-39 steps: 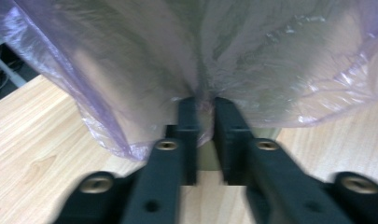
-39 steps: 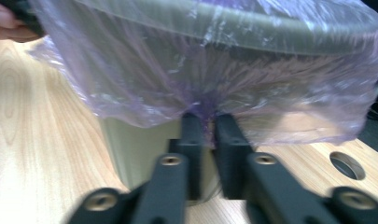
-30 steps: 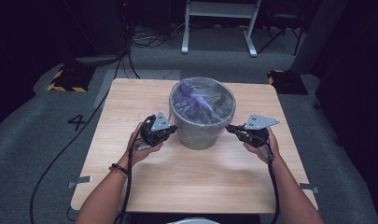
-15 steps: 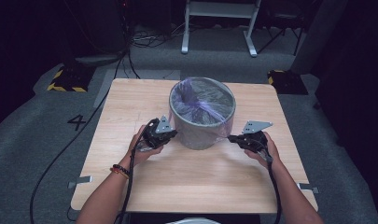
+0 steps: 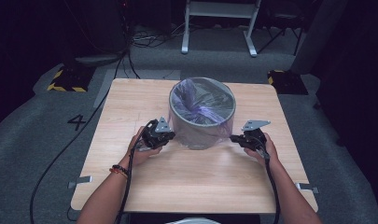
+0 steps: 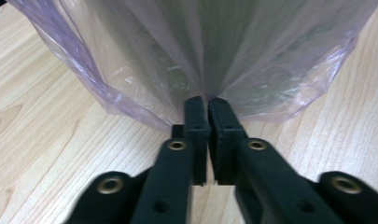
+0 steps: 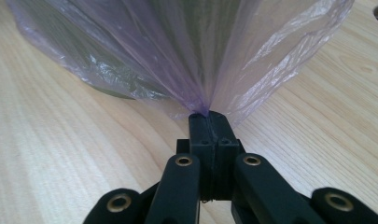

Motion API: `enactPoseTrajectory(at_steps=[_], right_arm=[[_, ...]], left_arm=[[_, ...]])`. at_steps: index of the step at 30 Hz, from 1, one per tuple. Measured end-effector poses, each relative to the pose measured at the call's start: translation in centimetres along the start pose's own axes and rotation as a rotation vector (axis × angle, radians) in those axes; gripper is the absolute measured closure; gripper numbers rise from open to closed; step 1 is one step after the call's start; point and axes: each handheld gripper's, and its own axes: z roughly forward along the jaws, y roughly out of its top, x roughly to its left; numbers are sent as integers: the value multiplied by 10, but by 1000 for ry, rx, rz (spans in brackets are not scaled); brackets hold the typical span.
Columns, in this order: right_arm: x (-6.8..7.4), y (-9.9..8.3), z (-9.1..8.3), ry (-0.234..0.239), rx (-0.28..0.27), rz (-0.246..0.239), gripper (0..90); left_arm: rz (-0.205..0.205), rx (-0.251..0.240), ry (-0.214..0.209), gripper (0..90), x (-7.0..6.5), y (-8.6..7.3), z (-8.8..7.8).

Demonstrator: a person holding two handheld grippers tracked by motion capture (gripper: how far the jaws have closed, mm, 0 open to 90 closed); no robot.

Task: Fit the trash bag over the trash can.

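A grey round bin [image 5: 201, 136] stands in the middle of the wooden table [image 5: 186, 182], lined with a thin purple plastic bag [image 5: 200, 105] whose hem is drawn down over the outside wall. My left gripper [image 5: 170, 135] sits low at the bin's left side. In the left gripper view the film [image 6: 177, 70] gathers taut into its tips [image 6: 206, 100]; the jaws have just been opening a little and a thin slit shows, with the film still pinched. My right gripper [image 5: 233, 138] is at the bin's right side, shut on the gathered bag film [image 7: 186, 60] at its tips [image 7: 208, 114].
Bare table lies in front of the bin and to both sides. Tape tabs [image 5: 79, 181] mark the table's front corners. On the floor behind are cables [image 5: 144, 39], a yellow-black block [image 5: 67, 80] and a white stand [image 5: 219, 23].
Both grippers have sunk along the bin's sides toward the tabletop, drawing the bag's hem lower over the outside wall.
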Motion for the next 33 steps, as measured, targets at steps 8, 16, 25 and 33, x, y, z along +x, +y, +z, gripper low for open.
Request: enactPoseTrajectory(at_steps=[8,16,25,33], right_arm=[[-8,-5,-1,-46,5,42,802],[-2,1,-29,-22,-113,24,391],[17,24,-67,-28,-266,-37,275],[12,48,-67,-66,-282,-45,261]], left_arm=[[-35,-17,17,479,2,-7,-13],[-63,-93,-3,275,6,-8,-31],[-64,-149,30,307,11,2,-40],[-91,-190,21,323,22,12,-44]])
